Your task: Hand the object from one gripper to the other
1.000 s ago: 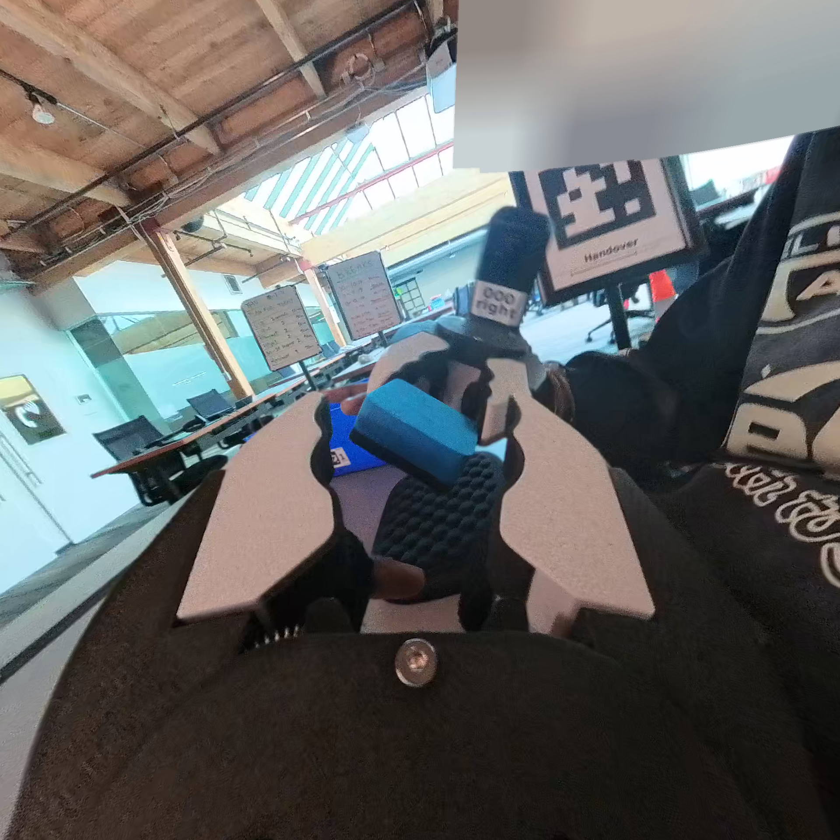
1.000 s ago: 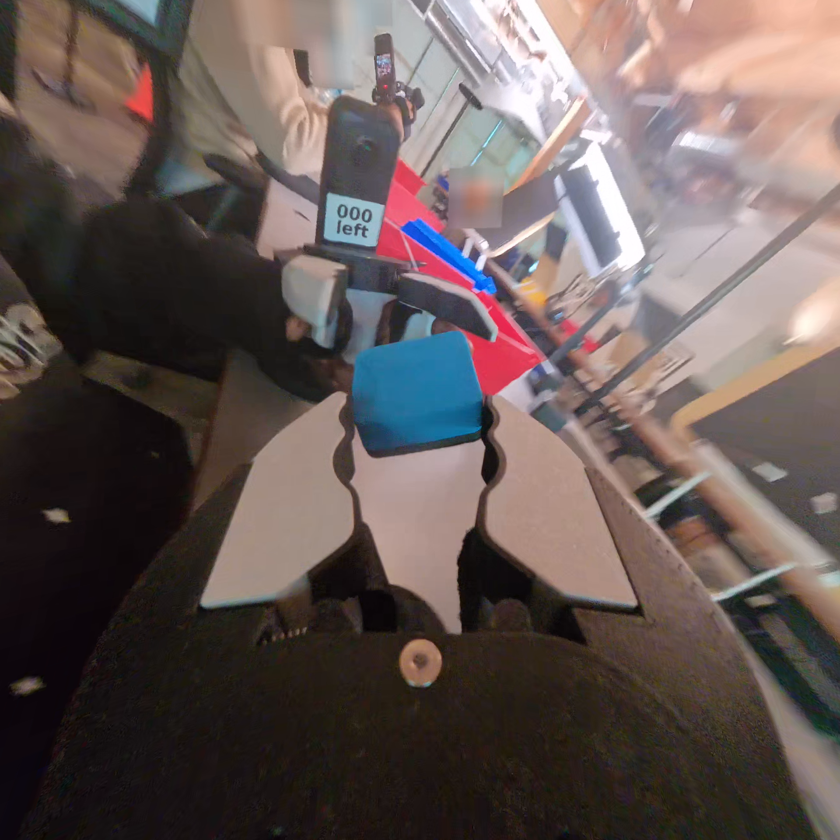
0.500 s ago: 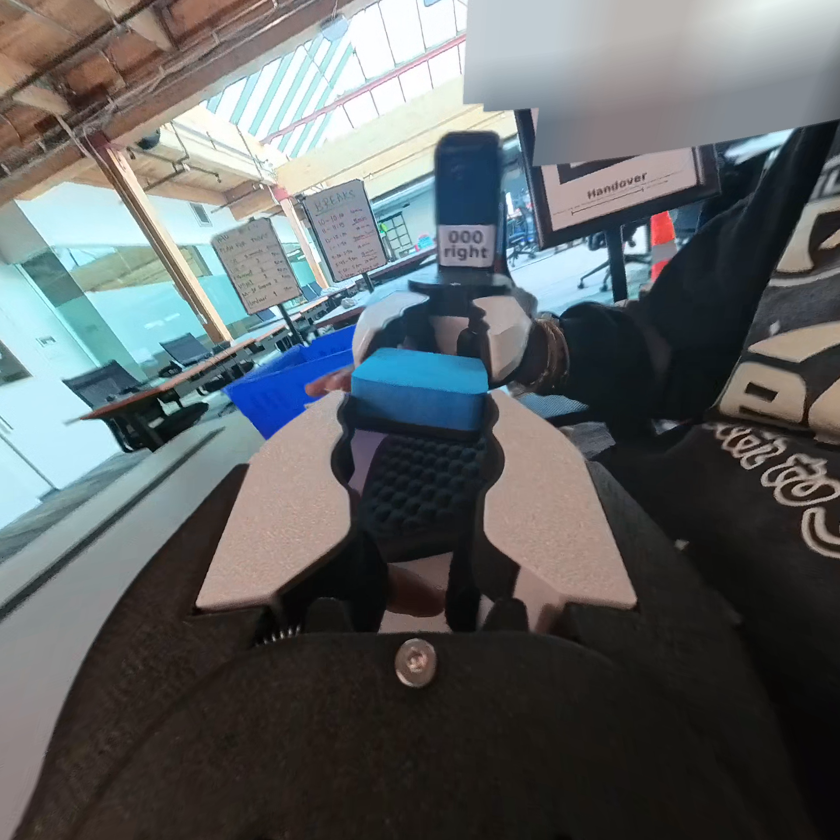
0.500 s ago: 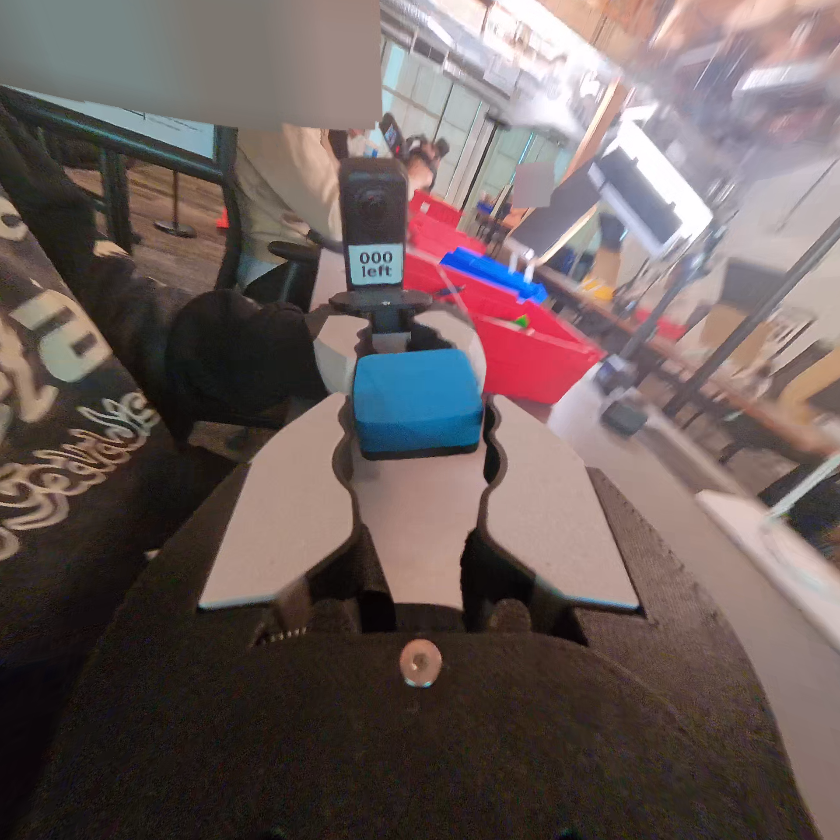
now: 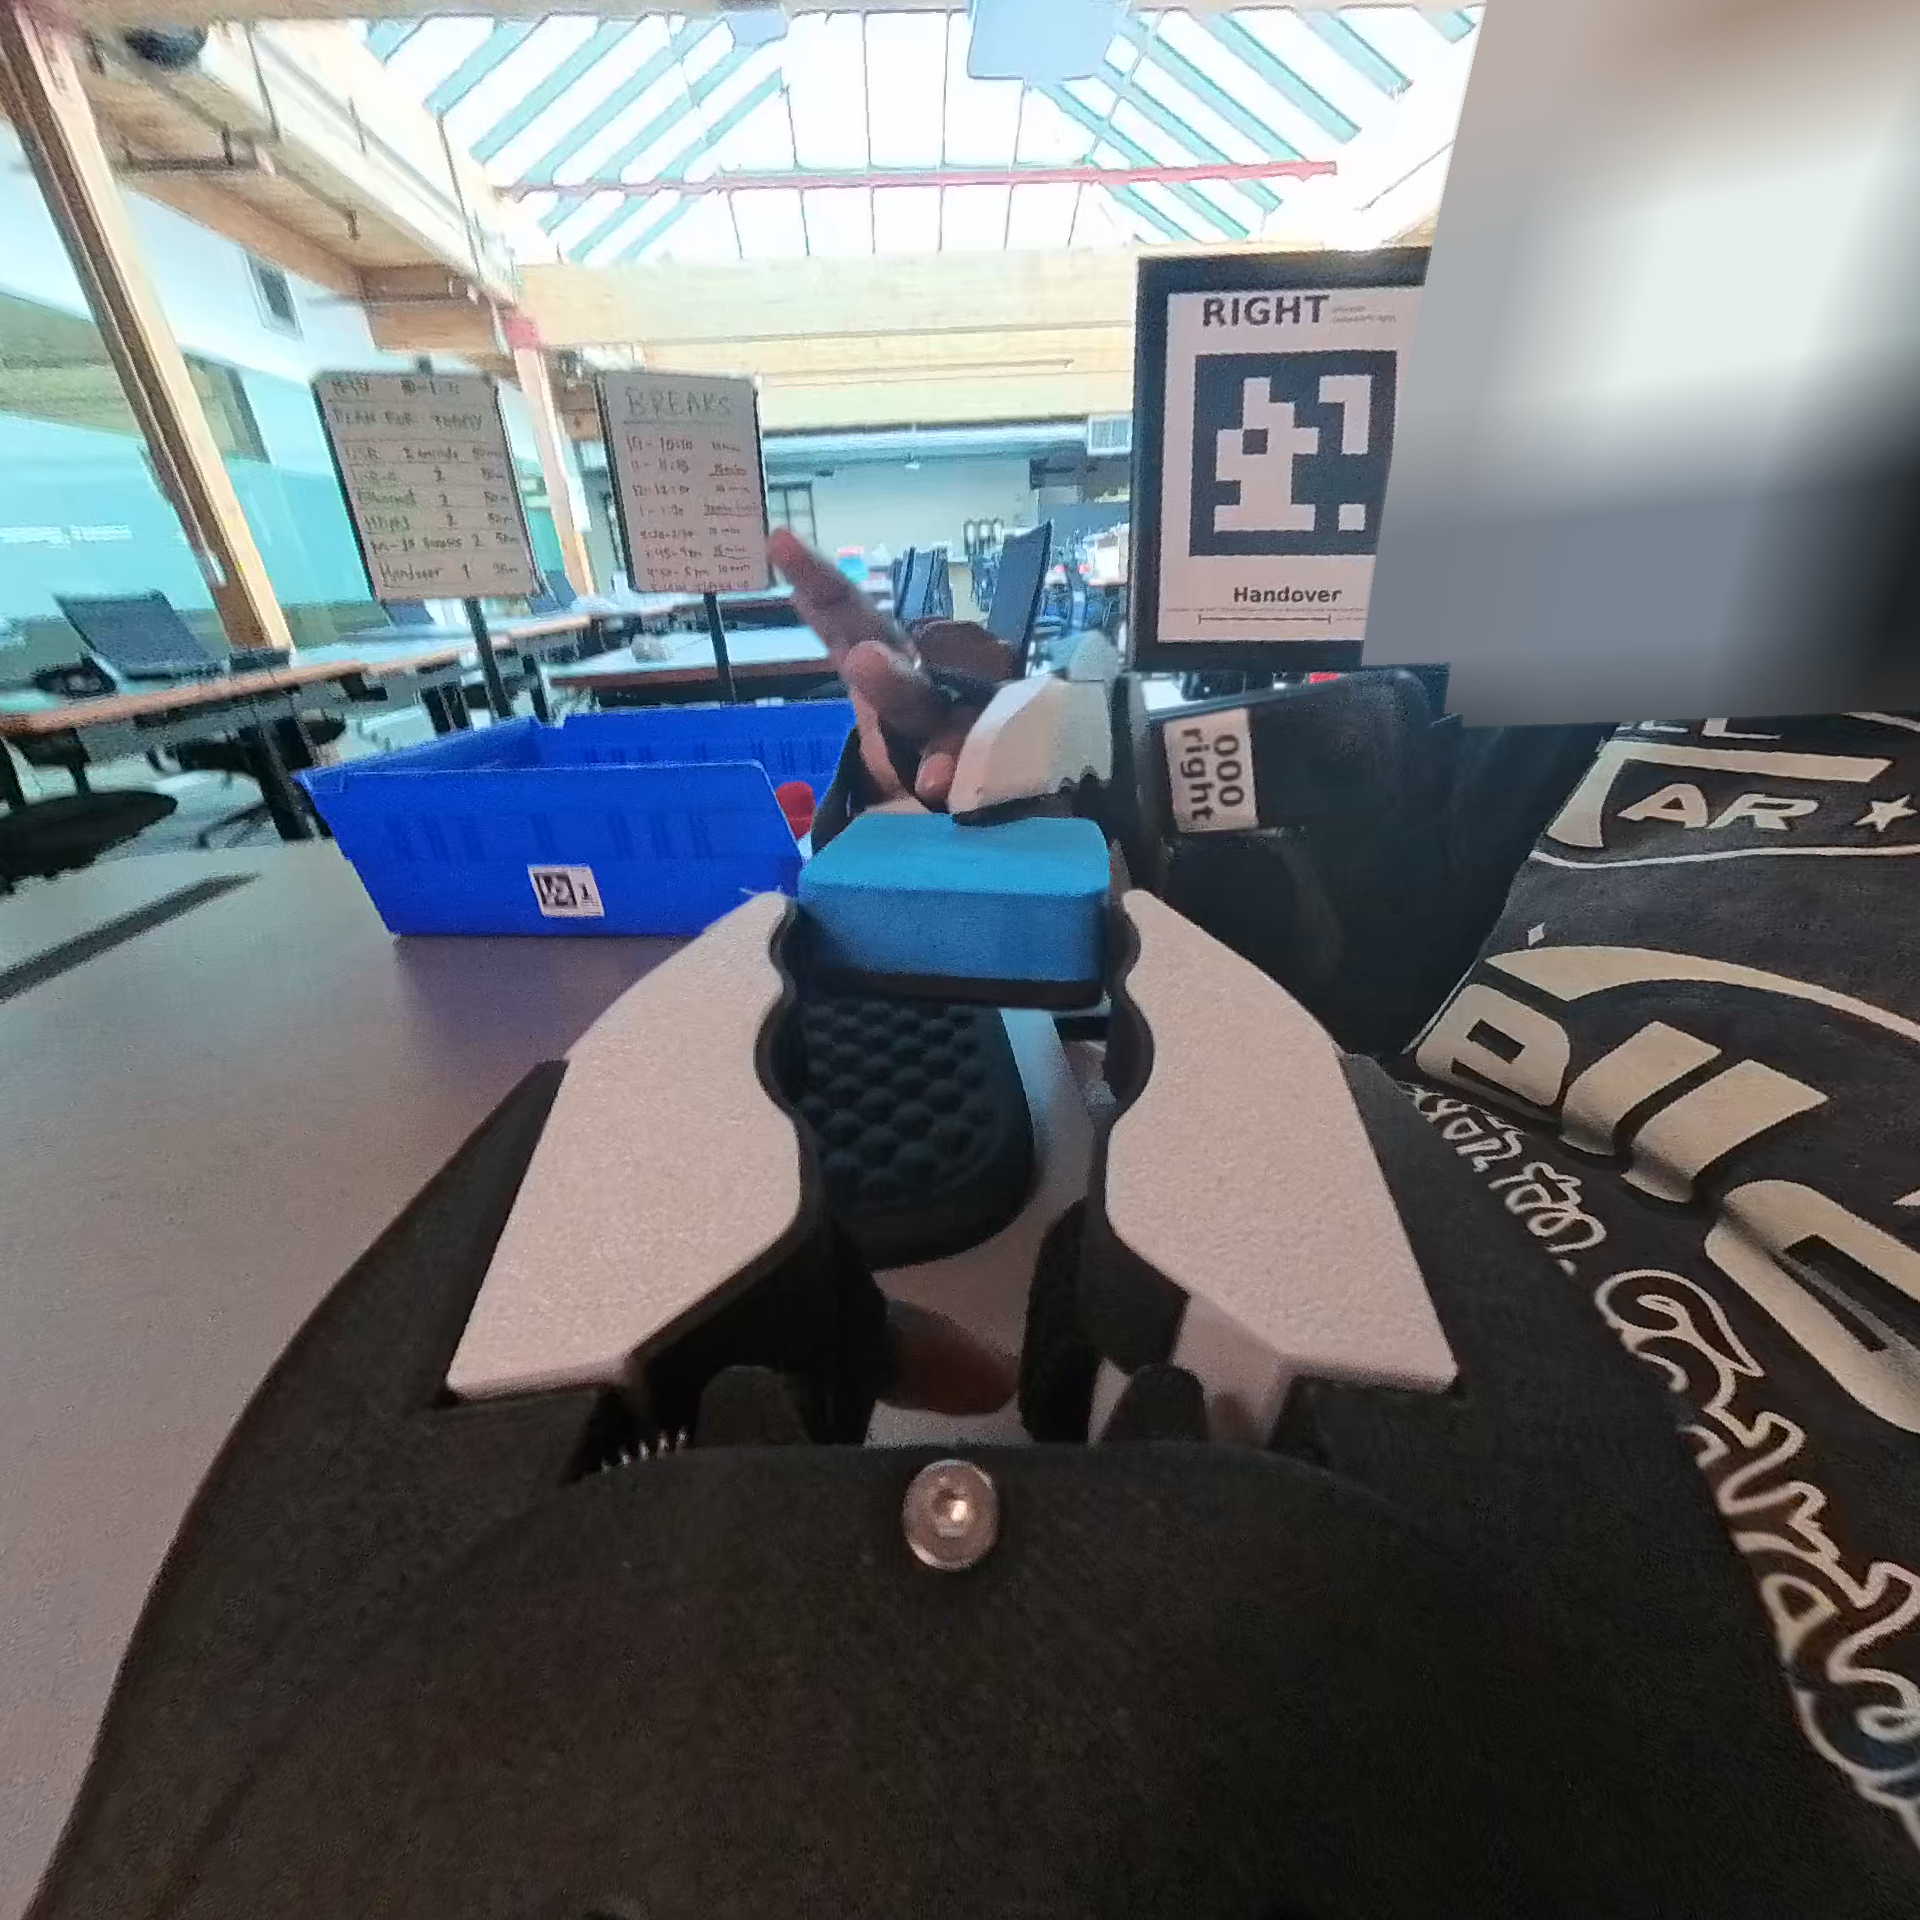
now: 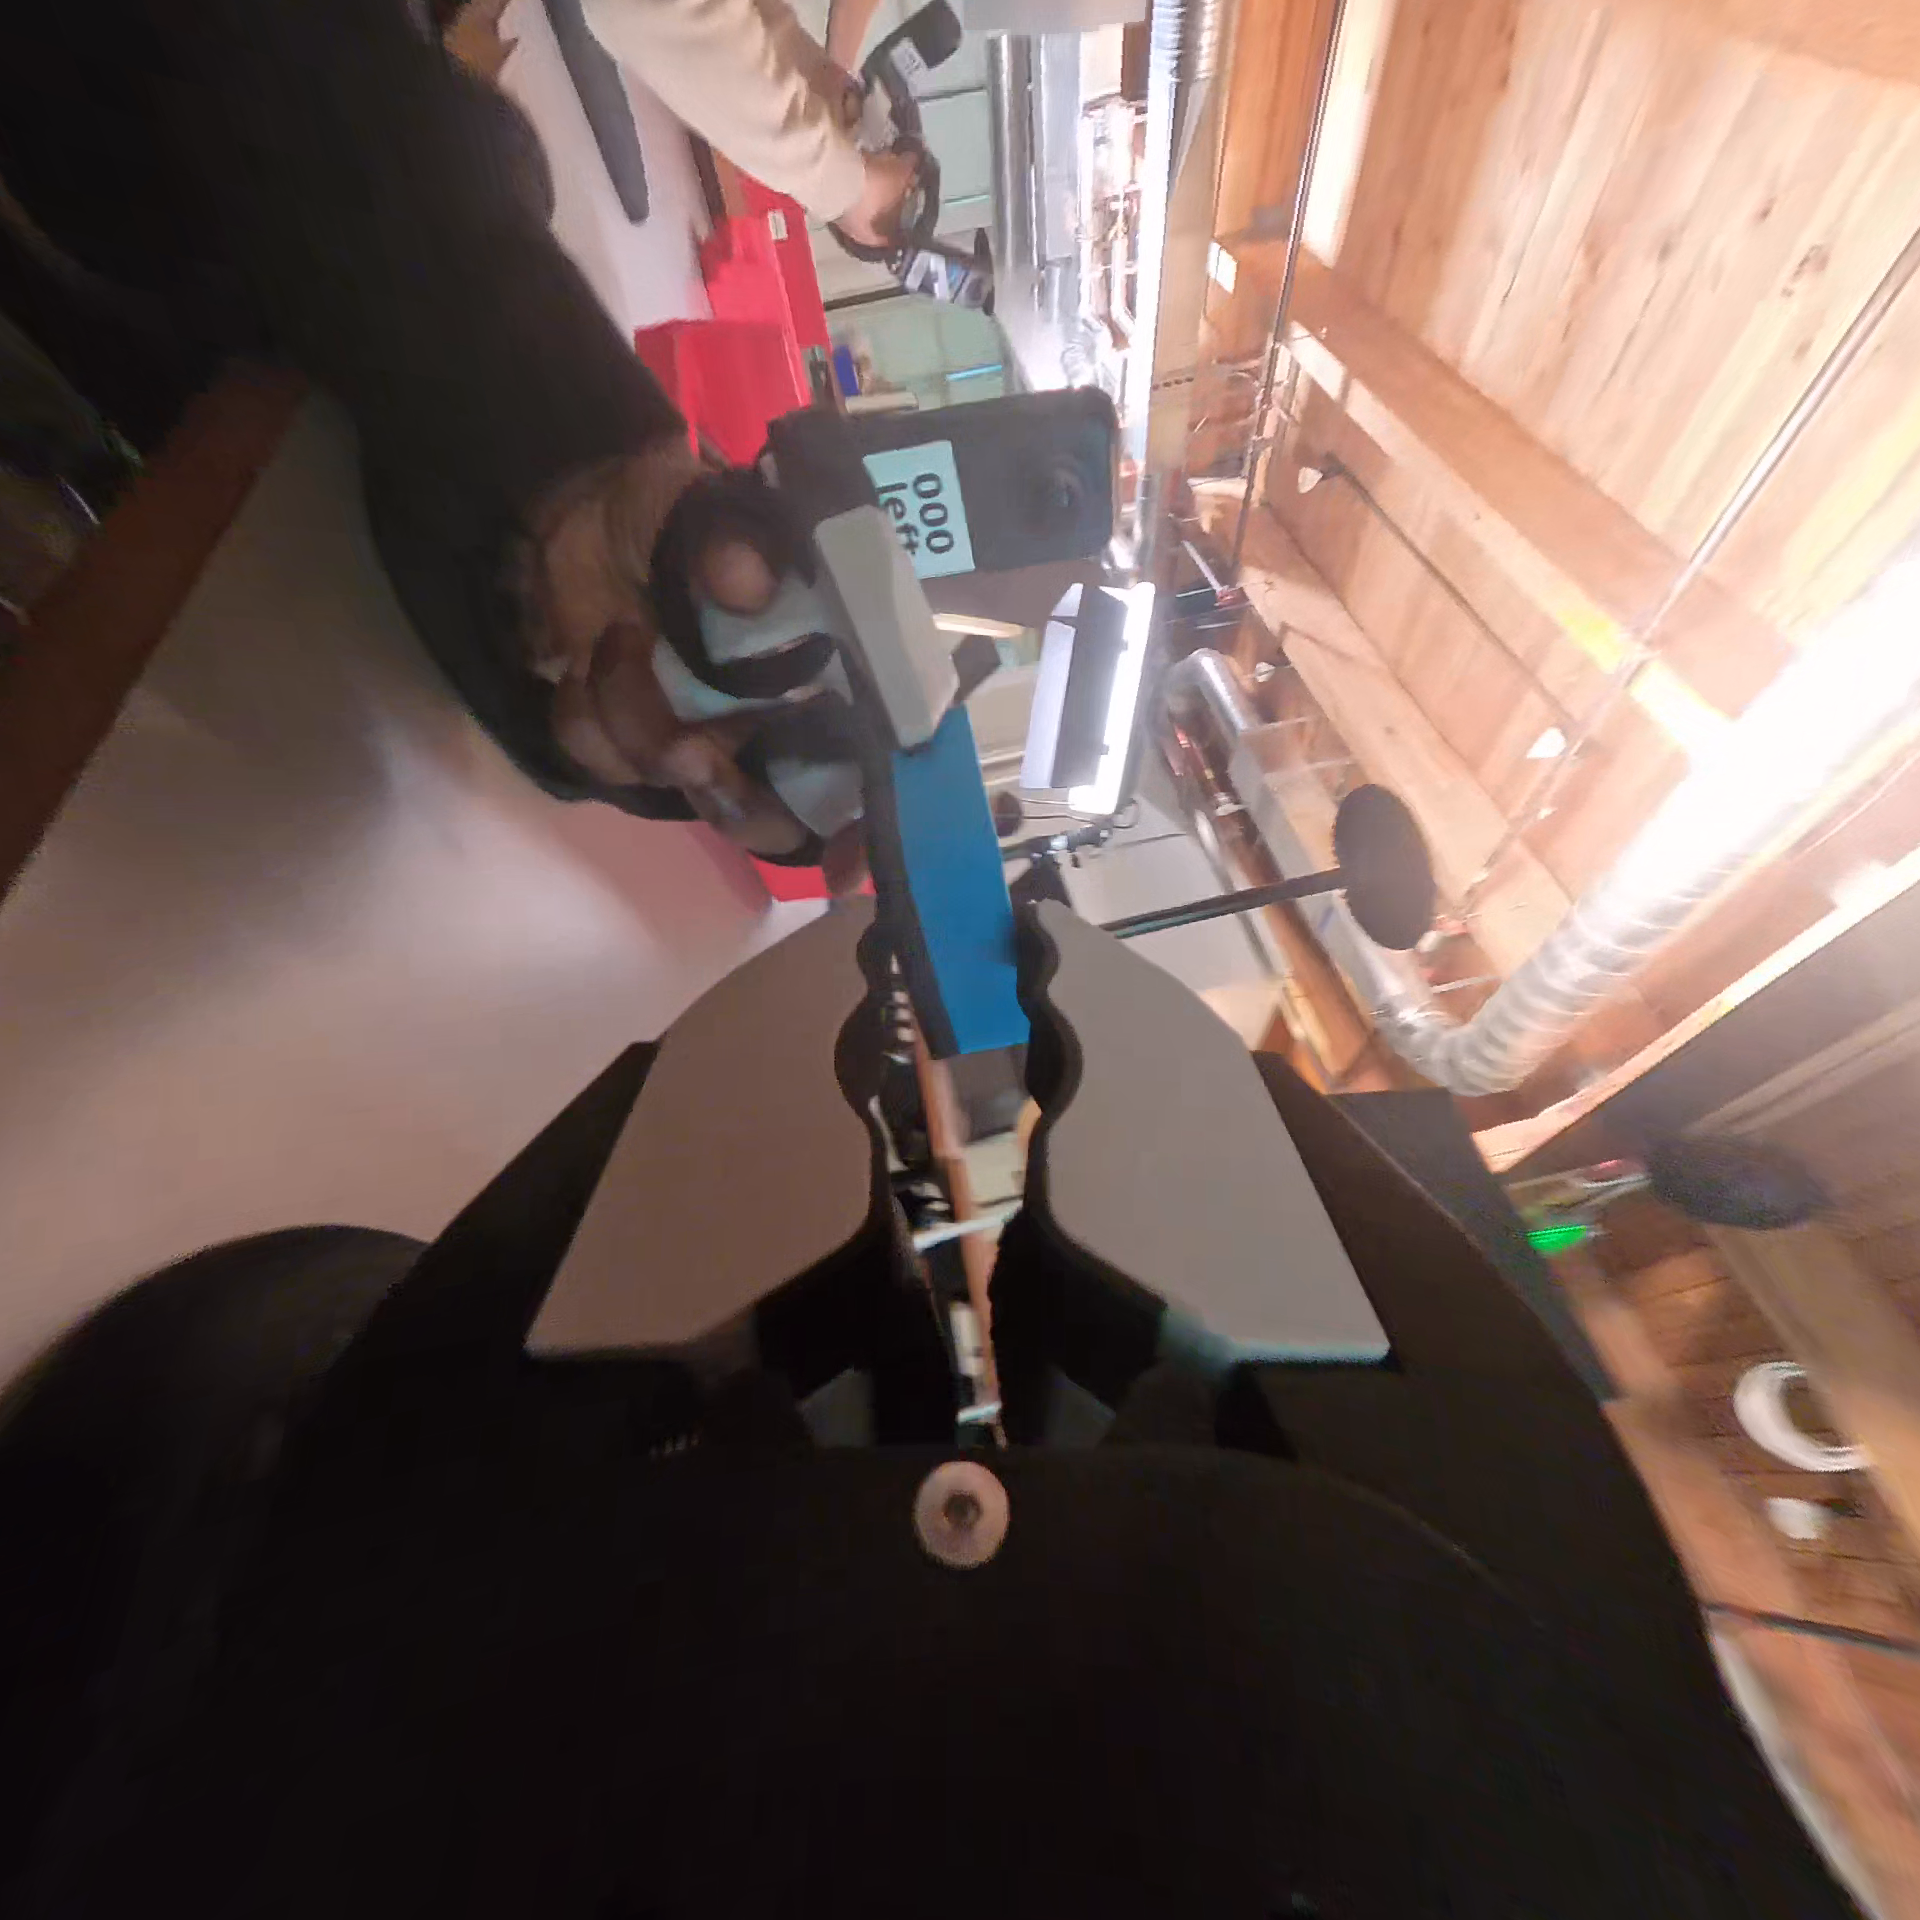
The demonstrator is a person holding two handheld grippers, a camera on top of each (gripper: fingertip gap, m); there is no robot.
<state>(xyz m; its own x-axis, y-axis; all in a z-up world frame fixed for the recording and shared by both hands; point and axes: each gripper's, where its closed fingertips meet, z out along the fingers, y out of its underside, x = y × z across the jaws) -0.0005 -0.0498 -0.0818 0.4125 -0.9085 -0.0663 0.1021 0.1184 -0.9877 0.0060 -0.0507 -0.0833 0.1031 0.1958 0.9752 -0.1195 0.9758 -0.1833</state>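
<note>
A blue foam block (image 5: pixel 956 909) with a black felt underside is held in the air between both grippers. In the left wrist view my left gripper (image 5: pixel 951 920) is shut on its two side edges, at the near end. The right gripper's white finger (image 5: pixel 1023 769) lies on the block's top face at the far end; its other finger is hidden below. In the right wrist view the camera is rolled on its side and the block (image 6: pixel 956 894) shows edge-on. My right gripper (image 6: pixel 948 935) is closed narrowly across its flat faces. The left gripper's finger (image 6: pixel 883 623) clamps the far end.
A blue bin (image 5: pixel 561 831) stands on the grey table (image 5: pixel 208 1091) ahead and to the left. A framed marker sign (image 5: pixel 1278 457) and two whiteboards (image 5: pixel 426 488) stand behind. The person's black sweatshirt (image 5: pixel 1662 1039) fills the right. Red bins (image 6: pixel 748 343) lie beyond. Less than 4 cm separates the two grippers' tips.
My left gripper closed on the block's sides. My right gripper rolled about a quarter turn and now grips the flat faces instead of the sides. Both moved lower, nearer the table.
</note>
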